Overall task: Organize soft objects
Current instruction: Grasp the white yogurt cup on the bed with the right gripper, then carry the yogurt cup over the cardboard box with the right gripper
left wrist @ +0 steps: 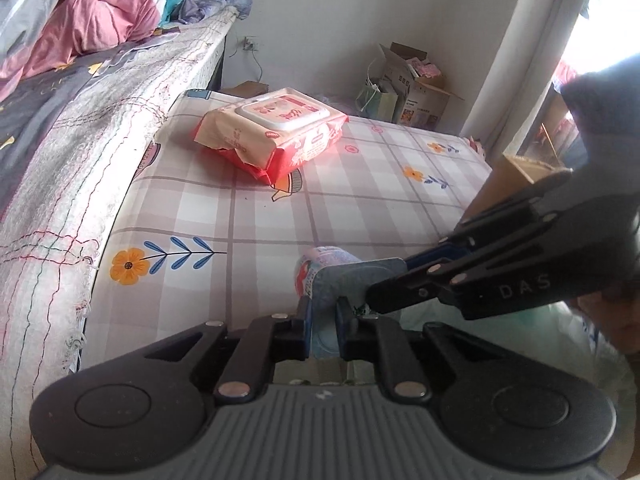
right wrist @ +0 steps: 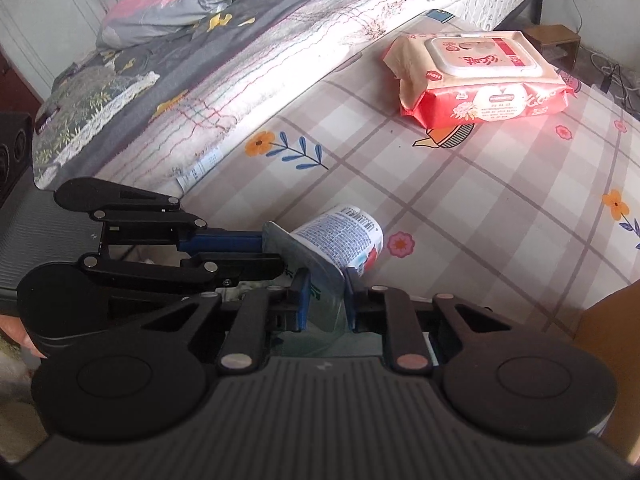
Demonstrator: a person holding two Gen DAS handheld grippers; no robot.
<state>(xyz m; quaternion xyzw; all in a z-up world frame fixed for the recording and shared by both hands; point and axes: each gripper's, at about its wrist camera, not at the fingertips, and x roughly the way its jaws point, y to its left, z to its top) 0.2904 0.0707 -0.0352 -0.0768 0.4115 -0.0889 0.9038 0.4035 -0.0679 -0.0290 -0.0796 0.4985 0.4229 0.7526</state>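
Note:
A small printed yogurt cup (right wrist: pixel 346 238) with a foil lid lies on its side at the near edge of the checked floral sheet (right wrist: pixel 480 208). Both grippers pinch its foil lid rim. My left gripper (left wrist: pixel 323 316) is shut on the lid, with the cup (left wrist: pixel 326 264) beyond its fingertips. My right gripper (right wrist: pixel 325 296) is shut on the lid from the near side; in the left wrist view it (left wrist: pixel 372 292) comes in from the right. A red and cream wet-wipes pack (left wrist: pixel 272 130) lies flat farther back on the sheet; it also shows in the right wrist view (right wrist: pixel 476 76).
A taller bed with a grey patterned cover (left wrist: pixel 80 128) and pink and grey bedding (left wrist: pixel 92 20) runs along the left. Cardboard boxes and a paper bag (left wrist: pixel 404 84) stand by the far wall. A brown cardboard box (left wrist: pixel 516 172) sits at the sheet's right edge.

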